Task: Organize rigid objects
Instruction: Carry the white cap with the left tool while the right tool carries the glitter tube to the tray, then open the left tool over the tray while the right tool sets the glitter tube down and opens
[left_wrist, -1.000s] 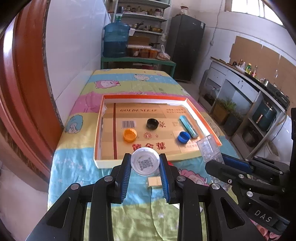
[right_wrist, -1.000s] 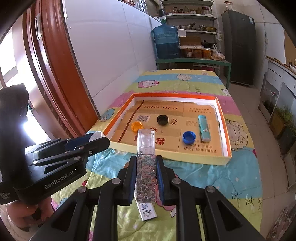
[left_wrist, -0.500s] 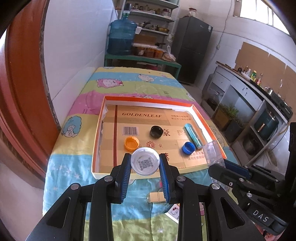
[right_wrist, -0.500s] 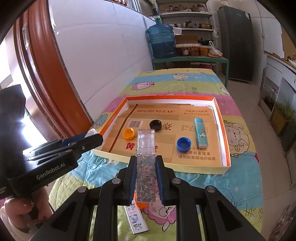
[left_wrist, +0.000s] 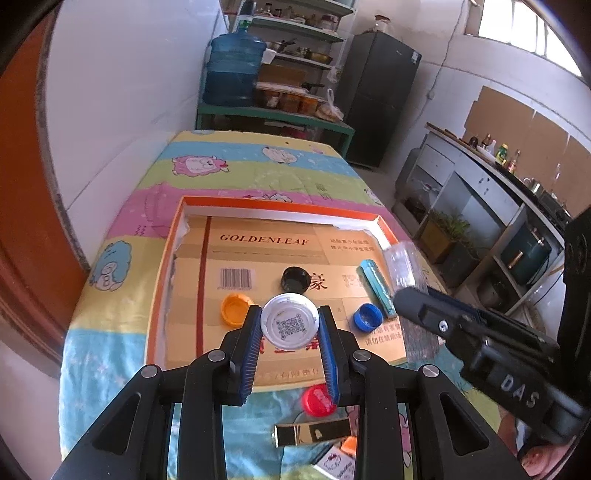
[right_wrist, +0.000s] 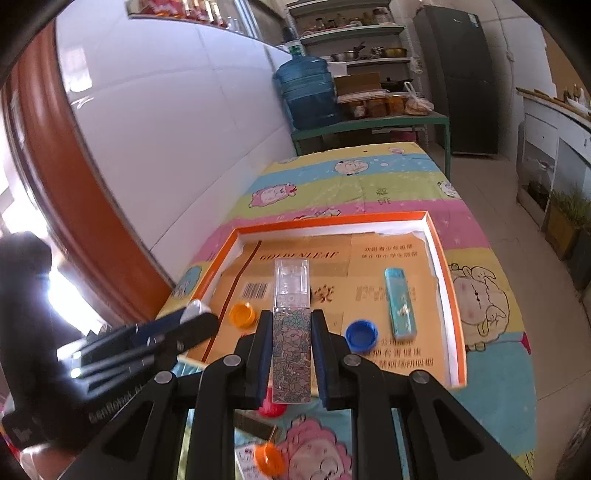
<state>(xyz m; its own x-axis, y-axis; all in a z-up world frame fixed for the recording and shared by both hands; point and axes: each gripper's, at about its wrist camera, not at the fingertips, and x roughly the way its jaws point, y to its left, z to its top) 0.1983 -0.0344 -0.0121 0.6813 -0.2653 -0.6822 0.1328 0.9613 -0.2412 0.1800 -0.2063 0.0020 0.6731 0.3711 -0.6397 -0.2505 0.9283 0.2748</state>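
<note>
My left gripper is shut on a white round cap with a QR code, held above the near part of the orange-rimmed cardboard tray. My right gripper is shut on a clear patterned lighter, held above the tray's near edge. In the tray lie an orange cap, a black cap, a blue cap and a teal lighter. The right gripper also shows in the left wrist view.
On the cartoon bedspread in front of the tray lie a red cap, a gold lighter, a small orange cap and a Hello Kitty lighter. A wall runs along the left; kitchen counter at right.
Both grippers have moved forward and up over the tray's near edge, still holding the white cap and the patterned lighter. More loose items in front of the tray have come into view.
</note>
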